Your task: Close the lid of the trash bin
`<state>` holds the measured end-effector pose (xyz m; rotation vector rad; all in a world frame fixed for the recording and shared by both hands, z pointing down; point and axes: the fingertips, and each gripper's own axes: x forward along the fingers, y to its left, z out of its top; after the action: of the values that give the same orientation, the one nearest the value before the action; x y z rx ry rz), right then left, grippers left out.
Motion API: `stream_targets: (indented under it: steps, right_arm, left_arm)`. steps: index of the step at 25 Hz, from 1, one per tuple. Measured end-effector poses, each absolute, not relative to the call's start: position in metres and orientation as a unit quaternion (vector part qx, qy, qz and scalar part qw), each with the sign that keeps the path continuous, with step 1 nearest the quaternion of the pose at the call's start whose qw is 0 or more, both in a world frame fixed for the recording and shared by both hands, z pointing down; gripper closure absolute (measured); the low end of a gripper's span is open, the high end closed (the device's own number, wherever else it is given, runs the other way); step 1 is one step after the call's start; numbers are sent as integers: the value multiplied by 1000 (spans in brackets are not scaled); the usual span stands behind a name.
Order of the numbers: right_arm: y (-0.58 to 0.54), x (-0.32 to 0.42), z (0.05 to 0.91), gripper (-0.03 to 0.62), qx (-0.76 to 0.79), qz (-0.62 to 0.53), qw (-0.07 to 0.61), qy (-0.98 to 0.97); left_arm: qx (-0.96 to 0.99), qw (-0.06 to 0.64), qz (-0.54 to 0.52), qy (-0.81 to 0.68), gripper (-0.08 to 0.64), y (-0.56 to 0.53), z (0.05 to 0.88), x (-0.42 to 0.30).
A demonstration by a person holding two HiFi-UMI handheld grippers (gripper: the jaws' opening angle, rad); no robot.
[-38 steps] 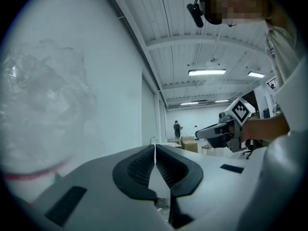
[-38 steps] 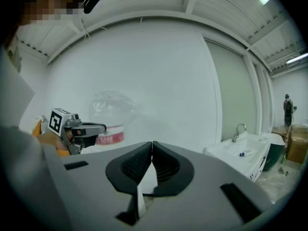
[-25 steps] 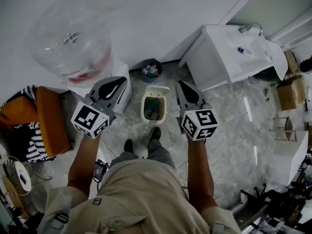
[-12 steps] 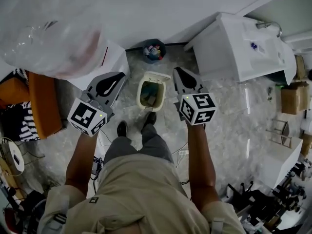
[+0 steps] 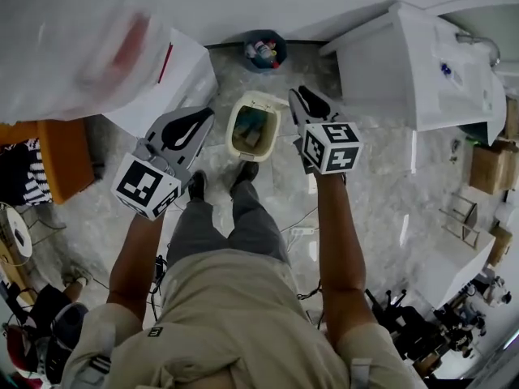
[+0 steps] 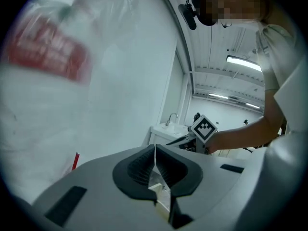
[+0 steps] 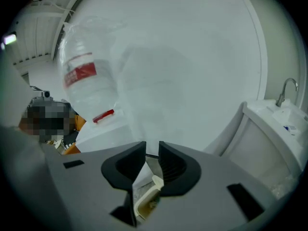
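A cream trash bin [image 5: 241, 104] stands on the marble floor in front of the person's feet, its mouth open and rubbish showing inside. My left gripper [image 5: 207, 117] hovers above and left of the bin with its jaws shut and nothing in them. To the bin's right, at about the same height, my right gripper [image 5: 304, 95] has its jaws a narrow gap apart and empty. In the left gripper view my left gripper [image 6: 155, 148] has a piece of the bin's rim [image 6: 161, 197] showing below its tips. Under my right gripper [image 7: 152, 148] the bin [image 7: 147, 200] also appears.
A small dark basket [image 5: 265, 49] full of rubbish sits by the wall behind the bin. A white sink cabinet [image 5: 422, 63] stands to the right, a white box [image 5: 174, 83] with a big water bottle to the left, an orange seat [image 5: 57, 156] beyond. Cables [image 5: 300, 232] lie on the floor.
The person has stepped closer to the bin. Both grippers have moved forward and now flank its mouth; their jaws look unchanged.
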<state>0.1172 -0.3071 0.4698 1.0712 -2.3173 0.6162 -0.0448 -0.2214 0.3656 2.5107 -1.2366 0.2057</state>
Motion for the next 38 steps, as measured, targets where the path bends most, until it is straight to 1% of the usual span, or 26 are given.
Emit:
stream_targets:
  steps: [7,9,13,20,25,30,34,38]
  right_arm:
    - [-321,118,547,491,374,256,297,-840]
    - [-323,118,568,491,370,262,308,-836]
    - [-320,118,612,491,365,280,326,-826]
    - [-316,127,683,492,368,303,363,-801]
    - [-317,127,714,492,366,327,361,-792]
    - [-316,129,739,492,365,337,377,-782]
    - [-308,130,755,492,363,349,389,-771]
    - [-305,132,759,500,372,346,387,-769]
  left_arm:
    - [875,184,85,-440,535,-223,404,-44]
    - [873,187,94,-440,537,-222,416,-43]
    - [864,222,123,-436,537,-210,444,-40]
    - [858,236,132,-436,537,-203,474,-39]
    - [853,247,138,-438,537,-197,493,-43]
    - [850,249,147,-440,536,-195,506,-46]
    - [849,252,152,-438,537,-195,514,-47]
    - [850,255,154,-434,536,-196,520,-47]
